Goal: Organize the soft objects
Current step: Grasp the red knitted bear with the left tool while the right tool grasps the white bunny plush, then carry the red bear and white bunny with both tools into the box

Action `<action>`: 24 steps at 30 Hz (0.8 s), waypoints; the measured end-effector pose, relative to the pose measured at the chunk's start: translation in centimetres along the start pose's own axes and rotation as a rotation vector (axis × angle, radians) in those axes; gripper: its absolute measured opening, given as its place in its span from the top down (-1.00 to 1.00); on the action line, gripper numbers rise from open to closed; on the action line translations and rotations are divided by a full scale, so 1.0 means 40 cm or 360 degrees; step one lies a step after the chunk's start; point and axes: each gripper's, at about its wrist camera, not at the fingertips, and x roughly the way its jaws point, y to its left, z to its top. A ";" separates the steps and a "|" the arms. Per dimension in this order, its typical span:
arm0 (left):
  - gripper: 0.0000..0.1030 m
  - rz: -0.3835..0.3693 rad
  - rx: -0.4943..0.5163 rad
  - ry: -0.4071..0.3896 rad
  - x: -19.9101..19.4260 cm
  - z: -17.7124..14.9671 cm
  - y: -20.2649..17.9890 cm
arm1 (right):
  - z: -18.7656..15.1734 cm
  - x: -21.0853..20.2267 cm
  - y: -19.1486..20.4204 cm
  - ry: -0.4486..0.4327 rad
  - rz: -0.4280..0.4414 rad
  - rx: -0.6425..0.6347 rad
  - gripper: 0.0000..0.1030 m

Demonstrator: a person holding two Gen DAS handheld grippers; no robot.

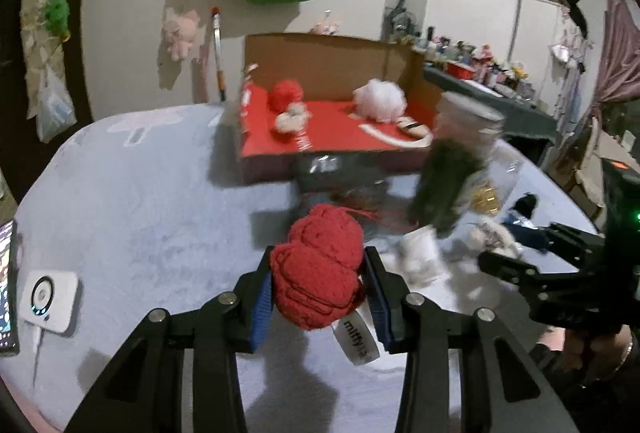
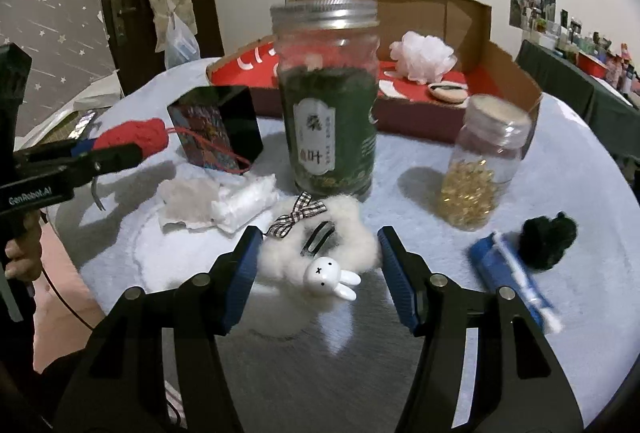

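Currently: left gripper (image 1: 318, 279) pinches red knitted scrunchie (image 1: 320, 269), centre frame, long axis running up-frame toward the cardboard box (image 1: 332, 53) directly beyond. Right gripper (image 2: 316, 275) spread, straddling white fluffy scrunchie (image 2: 320, 245), pads not visibly pressing; rabbit charm (image 2: 330, 279) points lower right.

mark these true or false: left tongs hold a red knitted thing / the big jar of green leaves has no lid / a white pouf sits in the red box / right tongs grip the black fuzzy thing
1. The left tongs hold a red knitted thing. True.
2. The big jar has no lid. False: a metal lid is on it.
3. A white pouf sits in the red box. True.
4. The right tongs grip the black fuzzy thing. False: it lies apart; a white fluffy scrunchie sits between the pads, unpressed.
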 end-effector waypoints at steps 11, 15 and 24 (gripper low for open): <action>0.16 -0.0306 0.0067 0.0074 0.070 0.020 -0.142 | 0.022 -0.056 -0.054 -0.0012 0.0028 -0.0005 -0.12; 0.16 -0.0336 0.0077 0.0105 0.098 0.023 -0.173 | 0.024 -0.053 -0.063 0.0000 0.0032 -0.0020 -0.12; 0.16 -0.0322 0.0042 0.0160 0.131 0.021 -0.166 | 0.021 -0.029 -0.076 0.0044 0.0068 -0.0018 -0.12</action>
